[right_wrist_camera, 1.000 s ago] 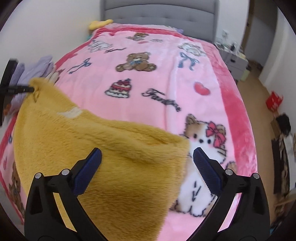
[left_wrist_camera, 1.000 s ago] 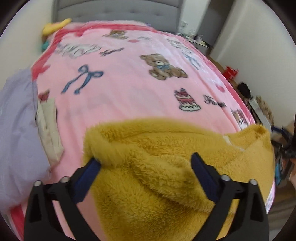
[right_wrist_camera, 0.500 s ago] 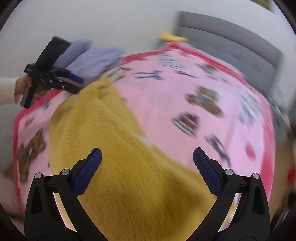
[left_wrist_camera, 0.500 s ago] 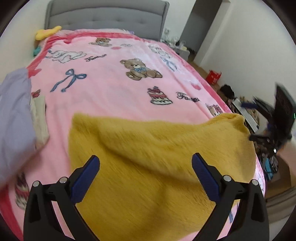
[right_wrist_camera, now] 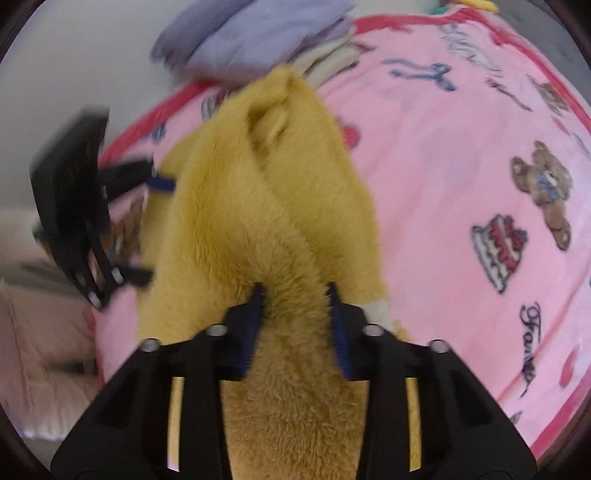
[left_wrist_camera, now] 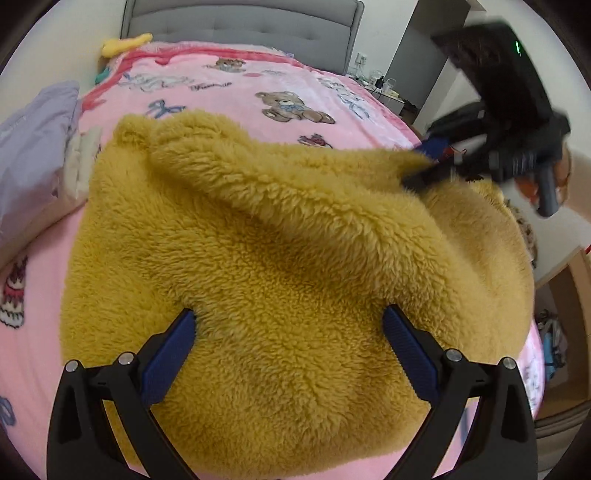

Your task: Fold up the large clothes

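Observation:
A mustard-yellow fleece garment (left_wrist_camera: pixel 280 258) lies bunched on the pink printed blanket (left_wrist_camera: pixel 236 99). In the left wrist view my left gripper (left_wrist_camera: pixel 291 332) is open, its blue pads wide apart over the near part of the fleece. My right gripper (left_wrist_camera: pixel 424 162) shows at the right of that view, pinching the far right edge of the fleece. In the right wrist view my right gripper (right_wrist_camera: pixel 295 306) is shut on a thick fold of the garment (right_wrist_camera: pixel 273 206), which runs away from it in a ridge. The left gripper (right_wrist_camera: pixel 147 229) shows at the left, open, beside the fleece.
A folded lilac and cream pile (left_wrist_camera: pixel 33 147) lies at the bed's left side and also shows in the right wrist view (right_wrist_camera: pixel 258 33). A grey headboard (left_wrist_camera: pixel 240 18) is at the far end. Clutter and a box (left_wrist_camera: pixel 554 332) sit on the floor to the right.
My right gripper has closed on a fold of the fleece and swung round towards the left side. The left gripper has come down close over the garment, still open. The fleece is more bunched.

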